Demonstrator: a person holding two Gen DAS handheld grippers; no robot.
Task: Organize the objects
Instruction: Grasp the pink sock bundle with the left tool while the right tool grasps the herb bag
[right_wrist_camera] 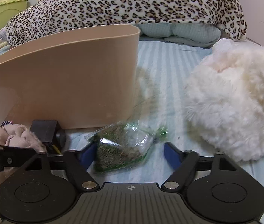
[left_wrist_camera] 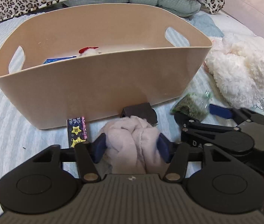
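Left tongs clamped on crumpled pink fleece cloth; right tongs wide open around clear bag of green flakes. Lift high over tall beige plastic tub's rim before releasing.

L gripper clamps pink cloth w/ beige bin ahead, maybe toy inside.

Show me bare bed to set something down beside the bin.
Free: striped sheet left of the beige bin, and the strip between the bin and white plush toy. Crowded: the bin's front, with pink cloth, dark box, star wrapper and herb bag.
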